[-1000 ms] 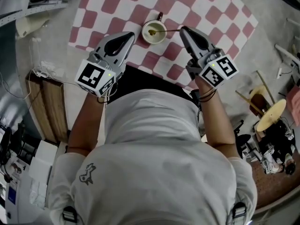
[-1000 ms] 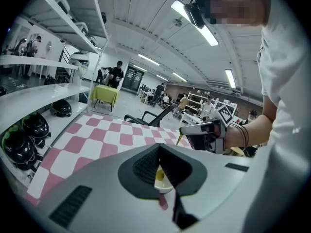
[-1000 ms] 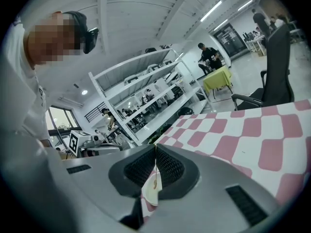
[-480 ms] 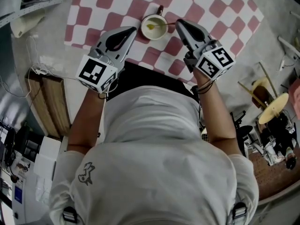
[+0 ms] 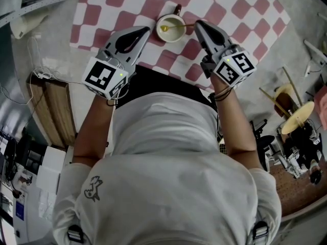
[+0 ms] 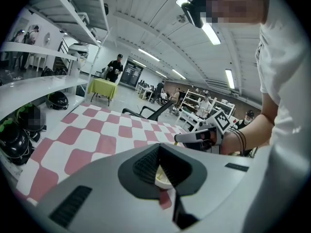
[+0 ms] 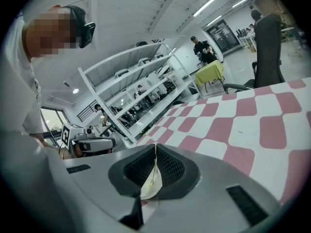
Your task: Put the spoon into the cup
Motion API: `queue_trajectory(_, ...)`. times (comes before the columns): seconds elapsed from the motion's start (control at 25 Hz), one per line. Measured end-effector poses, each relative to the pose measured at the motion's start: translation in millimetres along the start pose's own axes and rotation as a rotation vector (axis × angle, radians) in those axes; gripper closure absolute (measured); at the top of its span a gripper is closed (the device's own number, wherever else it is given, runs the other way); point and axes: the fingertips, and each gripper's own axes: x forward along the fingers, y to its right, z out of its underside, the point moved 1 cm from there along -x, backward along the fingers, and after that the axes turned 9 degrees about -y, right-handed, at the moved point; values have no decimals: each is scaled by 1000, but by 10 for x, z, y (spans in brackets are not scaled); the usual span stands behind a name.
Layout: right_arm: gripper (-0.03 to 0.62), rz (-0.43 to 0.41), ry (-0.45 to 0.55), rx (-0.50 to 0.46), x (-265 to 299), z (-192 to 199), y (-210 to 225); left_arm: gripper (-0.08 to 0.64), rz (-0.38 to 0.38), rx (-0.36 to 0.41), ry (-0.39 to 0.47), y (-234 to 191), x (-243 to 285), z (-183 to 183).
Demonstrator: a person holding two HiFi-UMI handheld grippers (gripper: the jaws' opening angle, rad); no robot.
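Nearest, the person's white shirt (image 5: pixel 168 152) fills the lower head view. Beyond it the left tongs (image 5: pixel 144 31) point over the red-and-white checked cloth (image 5: pixel 153 4). As far as the left gripper view lets me judge, they are closed tip to tip with nothing between them. Their tips sit just beside the left side of the cup (image 5: pixel 176 36). The right tongs (image 5: pixel 196 24) are pinched on the far end of the handle of the spoon (image 5: pixel 180 27). The spoon slants across the rim, its bowl down inside the cup. The cup stands upright on the cloth, which lies on the grey bench (image 5: pixel 51 50).
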Motion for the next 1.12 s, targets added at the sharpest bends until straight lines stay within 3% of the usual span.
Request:
queue_trajectory(0.44, 553, 36, -11, 10, 8, 69, 80, 547, 12, 0, 3, 25, -21, -30)
queue_trajectory(0.6, 506, 46, -18, 25, -24, 79, 129, 547, 16, -9, 16, 48, -41, -78)
queue_trajectory(1.12, 503, 65, 13, -38, -406, -18, -98, 547, 3, 43, 79, 424, -184, -351)
